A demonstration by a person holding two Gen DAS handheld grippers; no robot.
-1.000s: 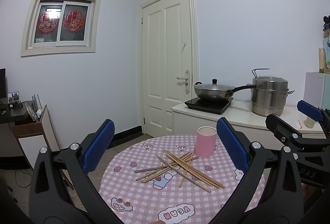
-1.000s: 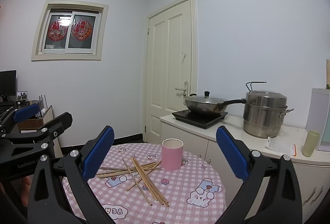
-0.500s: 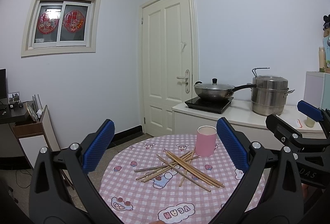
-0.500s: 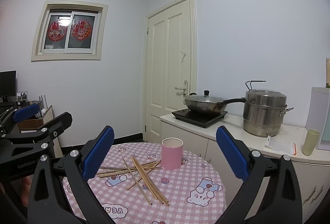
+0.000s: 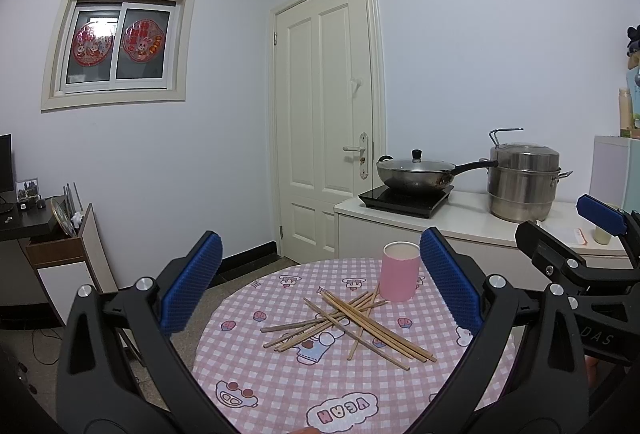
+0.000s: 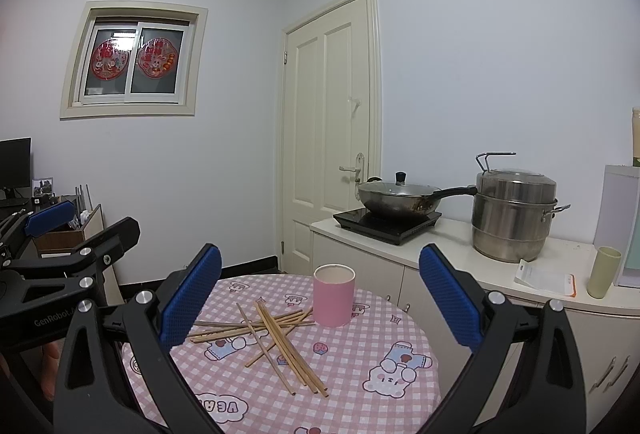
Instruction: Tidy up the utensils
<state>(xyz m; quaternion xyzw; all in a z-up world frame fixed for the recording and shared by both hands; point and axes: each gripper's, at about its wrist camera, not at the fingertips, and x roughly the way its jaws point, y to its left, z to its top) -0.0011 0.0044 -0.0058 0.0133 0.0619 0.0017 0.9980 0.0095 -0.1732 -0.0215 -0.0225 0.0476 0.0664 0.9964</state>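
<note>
Holding position, no pickup yet

Nothing has shifted over the last second. Left gripper [image 5: 318, 284] hangs wide and empty above the round pink-checked table [image 5: 256, 374]. Loose wooden chopsticks [image 5: 344, 322] lie crossed mid-table beside the pink cylindrical cup [image 5: 399, 271]. Right gripper [image 6: 320, 294] likewise wide, empty. Sorting hasn't started.

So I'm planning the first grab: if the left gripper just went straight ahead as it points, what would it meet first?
Probably the loose pile of chopsticks on the table, centred between the open left gripper; the pink cup stands farther back, to the right. Depth is unclear.
</note>
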